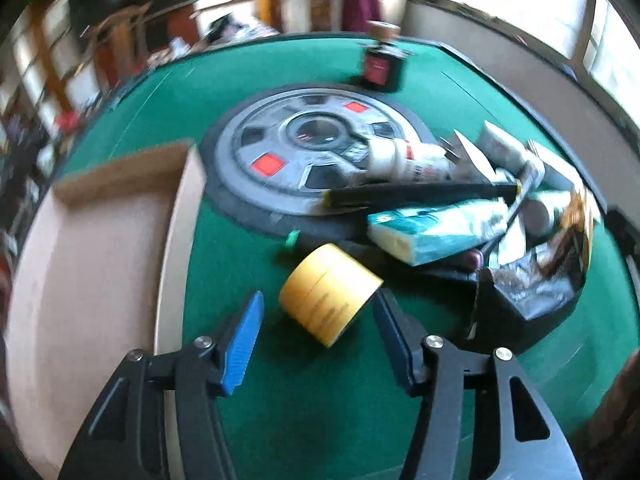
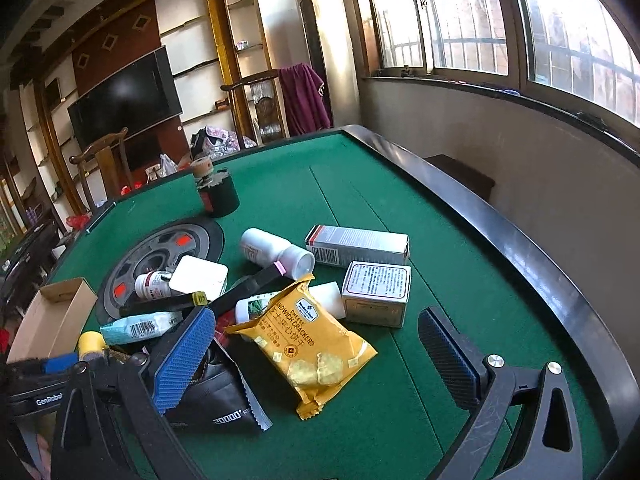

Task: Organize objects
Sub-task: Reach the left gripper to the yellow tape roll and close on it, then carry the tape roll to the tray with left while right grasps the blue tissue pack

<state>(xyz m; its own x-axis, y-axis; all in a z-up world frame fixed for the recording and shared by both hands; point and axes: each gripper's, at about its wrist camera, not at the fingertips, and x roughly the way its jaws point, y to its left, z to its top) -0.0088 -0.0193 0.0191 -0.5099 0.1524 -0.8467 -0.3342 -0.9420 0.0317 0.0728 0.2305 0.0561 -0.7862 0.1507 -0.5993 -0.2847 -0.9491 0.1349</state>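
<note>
Green felt table (image 1: 248, 420), squat yellow tape roll (image 1: 330, 294) between open left tongs (image 1: 318, 342), right tongs (image 2: 312, 344) open

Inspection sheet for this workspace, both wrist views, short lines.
Surface: green felt table, round grey centre panel.
Job's things: yellow tape roll between the left gripper's pads, no contact visible; open cardboard box beside it.
Clutter: cracker packet, two small boxes, white bottle, tissue pack, black pouch.
Grippers: left open; right gripper open, empty.
Cables: nothing seen.
Surroundings: television, window, wooden chair.
</note>
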